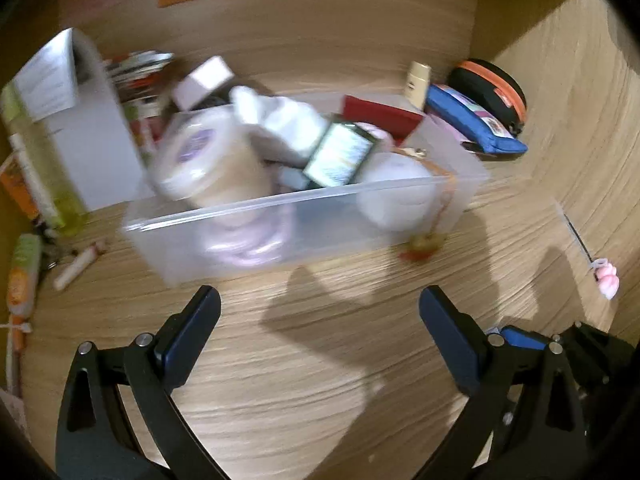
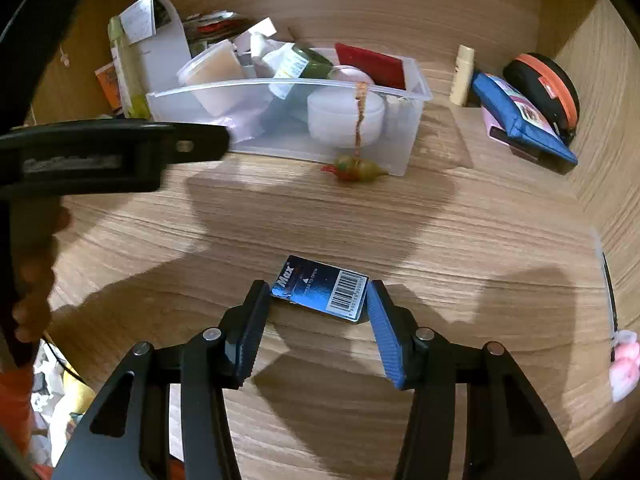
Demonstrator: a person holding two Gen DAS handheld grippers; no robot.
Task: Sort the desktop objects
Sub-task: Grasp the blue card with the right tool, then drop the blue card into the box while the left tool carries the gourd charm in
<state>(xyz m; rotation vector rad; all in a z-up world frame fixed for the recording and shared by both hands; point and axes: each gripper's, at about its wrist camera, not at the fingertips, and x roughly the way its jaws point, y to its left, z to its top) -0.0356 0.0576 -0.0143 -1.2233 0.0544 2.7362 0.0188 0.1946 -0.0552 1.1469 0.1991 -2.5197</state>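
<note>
A small blue box [image 2: 320, 290] with a barcode lies flat on the wooden desk. My right gripper [image 2: 318, 300] is open, its jaws on either side of the box's near edge. A clear plastic bin [image 2: 408, 136] at the back holds jars, a green bottle and a red card; it also shows in the left wrist view [image 1: 320, 224], blurred. My left gripper [image 1: 320, 308] is open and empty above bare desk in front of the bin. The left gripper [image 2: 120, 148] also shows in the right wrist view at the left.
A green and red charm [image 2: 356, 170] hangs from the bin on a cord. A blue pouch [image 2: 520, 120], a black and orange case [image 2: 548, 88] and a cream tube [image 2: 462, 76] sit at the back right. A white box [image 2: 164, 52] stands at the back left. A pink item [image 2: 624, 364] lies at the right.
</note>
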